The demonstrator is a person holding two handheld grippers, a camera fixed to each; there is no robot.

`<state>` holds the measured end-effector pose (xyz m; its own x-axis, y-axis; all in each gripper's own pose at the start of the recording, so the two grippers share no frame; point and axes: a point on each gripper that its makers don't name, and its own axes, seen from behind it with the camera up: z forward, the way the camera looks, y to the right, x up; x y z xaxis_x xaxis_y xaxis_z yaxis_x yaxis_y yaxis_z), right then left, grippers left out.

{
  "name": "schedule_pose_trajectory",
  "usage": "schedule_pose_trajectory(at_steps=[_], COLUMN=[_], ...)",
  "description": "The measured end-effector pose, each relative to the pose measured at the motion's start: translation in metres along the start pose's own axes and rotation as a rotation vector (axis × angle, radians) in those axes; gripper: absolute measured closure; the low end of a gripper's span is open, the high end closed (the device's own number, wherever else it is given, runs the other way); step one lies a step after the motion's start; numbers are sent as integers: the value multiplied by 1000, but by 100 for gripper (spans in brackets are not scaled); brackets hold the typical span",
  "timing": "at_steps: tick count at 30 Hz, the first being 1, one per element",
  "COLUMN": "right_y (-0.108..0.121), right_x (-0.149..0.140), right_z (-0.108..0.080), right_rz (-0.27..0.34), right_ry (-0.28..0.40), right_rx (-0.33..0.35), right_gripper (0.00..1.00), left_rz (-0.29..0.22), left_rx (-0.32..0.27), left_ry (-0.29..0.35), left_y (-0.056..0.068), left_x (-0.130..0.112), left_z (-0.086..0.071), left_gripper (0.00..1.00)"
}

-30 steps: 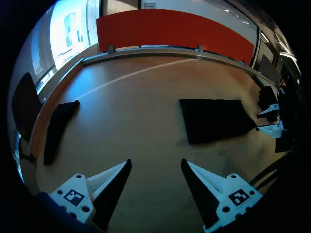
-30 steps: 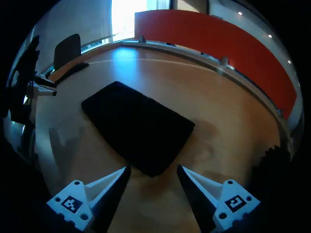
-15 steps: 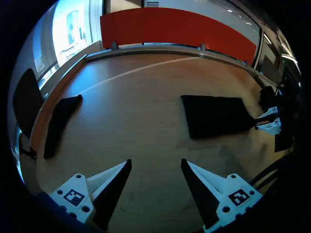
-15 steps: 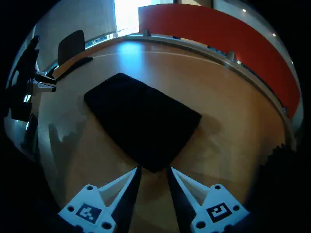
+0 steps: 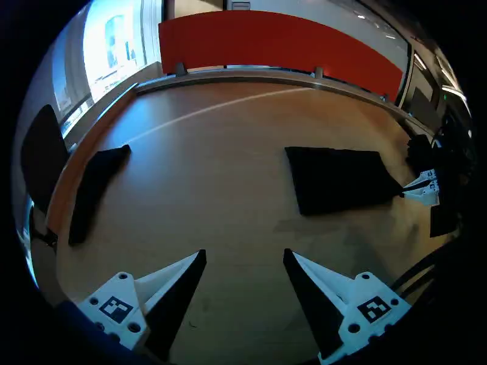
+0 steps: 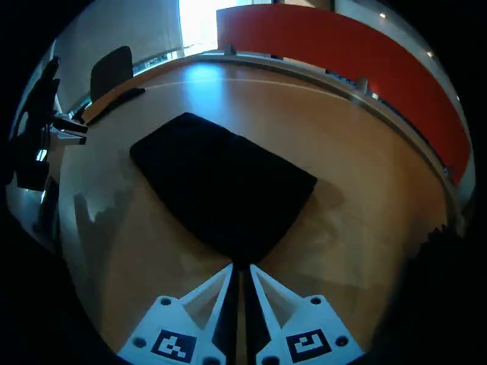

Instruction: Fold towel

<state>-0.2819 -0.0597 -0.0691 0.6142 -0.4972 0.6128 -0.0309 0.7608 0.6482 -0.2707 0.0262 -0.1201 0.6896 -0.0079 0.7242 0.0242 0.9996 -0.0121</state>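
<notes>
The black towel [image 6: 222,188] lies flat and smooth on the wooden bench [image 6: 365,182]. It forms a plain dark rectangle.

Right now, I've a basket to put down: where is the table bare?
The table is bare between the black towel and the dark cloth at its edge, and from the towel back to the red divider. Crowded at the towel's near corner, where the right tool pinches it.

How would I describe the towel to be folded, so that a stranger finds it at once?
On the wide wooden table before the red partition, the black towel lies flat as a broad rectangle in the open middle. The other dark cloth is narrow and lies at the table's edge.
</notes>
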Motion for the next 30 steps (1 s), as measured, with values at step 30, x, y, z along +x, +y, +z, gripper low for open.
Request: schedule_pose_trajectory(at_steps=[30], right_y=[14], right_x=[117], right_z=[-63], right_rz=[-158], right_ry=[188], right_rx=[-108], right_gripper=[91], left_rz=[-4], left_rx=[-11], left_ry=[30], left_y=[4], left_x=[21], left_z=[-8], left_gripper=[6])
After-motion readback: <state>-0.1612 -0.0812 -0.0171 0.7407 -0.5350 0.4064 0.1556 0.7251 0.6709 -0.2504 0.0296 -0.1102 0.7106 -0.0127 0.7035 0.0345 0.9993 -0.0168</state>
